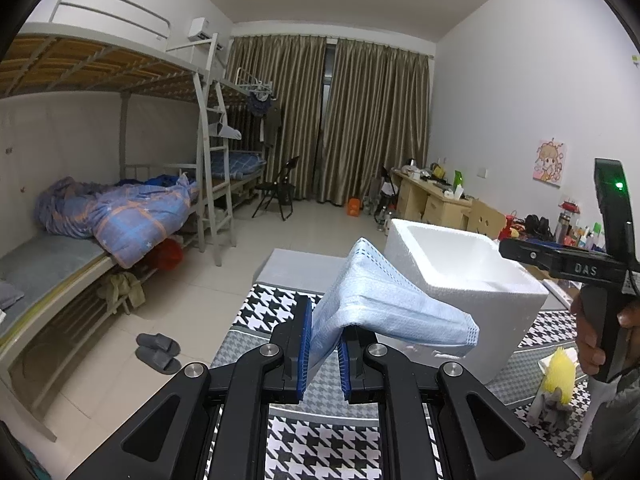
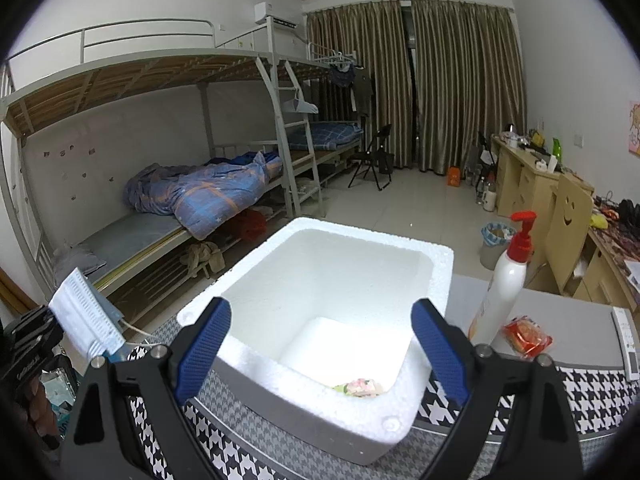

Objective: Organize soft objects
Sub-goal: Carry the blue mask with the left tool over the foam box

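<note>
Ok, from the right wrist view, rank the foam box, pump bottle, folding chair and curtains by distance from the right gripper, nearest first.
1. Foam box, directly between the right gripper's open fingers.
2. Pump bottle, to the right on the table.
3. Folding chair, across the floor.
4. Curtains, far wall.

The right gripper (image 2: 322,354) hangs wide open over a white foam box (image 2: 280,408) that stands on a houndstooth cloth (image 2: 596,396). A small pale item (image 2: 360,387) lies at the box's near inner edge. Right of the box stand a white pump bottle (image 2: 505,280) with a red top and, just beside it, a red packet (image 2: 527,336). At the far left, the left gripper (image 2: 36,340) holds a blue mask (image 2: 86,316) up, apart from the box.
</note>
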`<state>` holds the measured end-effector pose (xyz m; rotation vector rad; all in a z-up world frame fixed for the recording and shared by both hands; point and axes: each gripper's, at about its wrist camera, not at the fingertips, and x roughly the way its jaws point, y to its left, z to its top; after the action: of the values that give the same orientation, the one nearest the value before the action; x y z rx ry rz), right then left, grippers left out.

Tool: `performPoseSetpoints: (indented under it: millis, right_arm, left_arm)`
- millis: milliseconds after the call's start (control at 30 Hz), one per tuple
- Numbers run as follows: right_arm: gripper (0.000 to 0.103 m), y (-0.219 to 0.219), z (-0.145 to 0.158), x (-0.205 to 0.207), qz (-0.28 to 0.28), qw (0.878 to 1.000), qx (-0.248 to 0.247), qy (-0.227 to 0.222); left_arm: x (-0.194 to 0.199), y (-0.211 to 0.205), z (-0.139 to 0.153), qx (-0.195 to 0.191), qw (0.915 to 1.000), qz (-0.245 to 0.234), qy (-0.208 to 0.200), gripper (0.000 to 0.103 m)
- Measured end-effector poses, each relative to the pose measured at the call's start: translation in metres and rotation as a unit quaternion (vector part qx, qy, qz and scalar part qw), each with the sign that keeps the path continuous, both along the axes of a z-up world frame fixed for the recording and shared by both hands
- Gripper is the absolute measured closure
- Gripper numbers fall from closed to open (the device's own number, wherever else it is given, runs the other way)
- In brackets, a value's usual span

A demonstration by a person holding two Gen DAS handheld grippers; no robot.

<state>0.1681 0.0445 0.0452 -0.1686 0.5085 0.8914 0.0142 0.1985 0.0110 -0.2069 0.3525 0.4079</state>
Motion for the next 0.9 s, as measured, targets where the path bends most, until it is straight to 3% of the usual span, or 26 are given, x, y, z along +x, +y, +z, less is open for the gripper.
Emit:
performPoseSetpoints:
  millis: [900]
  right_arm:
    - [0.008,-0.043,-0.004,-0.01,-0.021,1.0,0.004,-0.007]
  left_arm:
    - [0.019,-0.019,0.034,0.053,0.9974,-0.041,-0.027,0.09]
